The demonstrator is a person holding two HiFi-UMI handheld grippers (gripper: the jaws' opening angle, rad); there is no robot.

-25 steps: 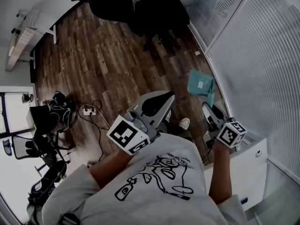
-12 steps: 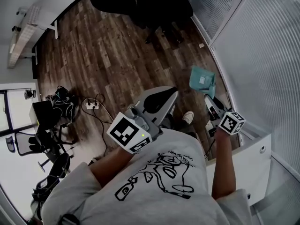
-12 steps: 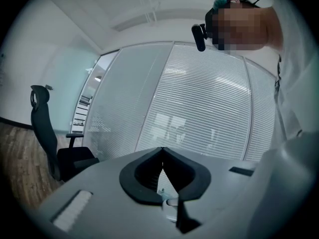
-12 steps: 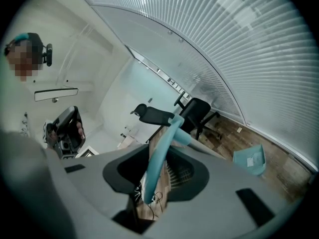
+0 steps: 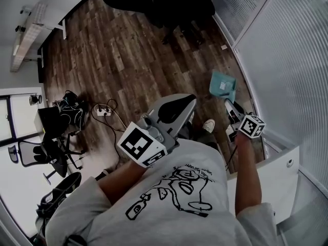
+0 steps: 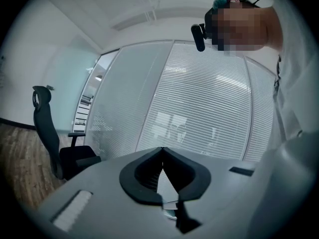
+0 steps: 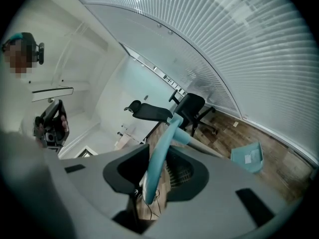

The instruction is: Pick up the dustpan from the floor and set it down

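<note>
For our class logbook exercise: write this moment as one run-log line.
dustpan: low beside glass wall, floor contact unclear | right gripper: shut on its handle | left gripper: shut, empty

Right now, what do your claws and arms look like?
The left claw and right claw are smooth grey shells with black-lined jaws, each carrying a cube of black-and-white square markers. Bare forearms; light grey short-sleeved T-shirt with a black drawing.

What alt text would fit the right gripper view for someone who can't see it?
The right claw grips the teal handle of a long dustpan, its pan end low by the wooden floor next to a wall of blinds. Black office chairs stand behind.
</note>
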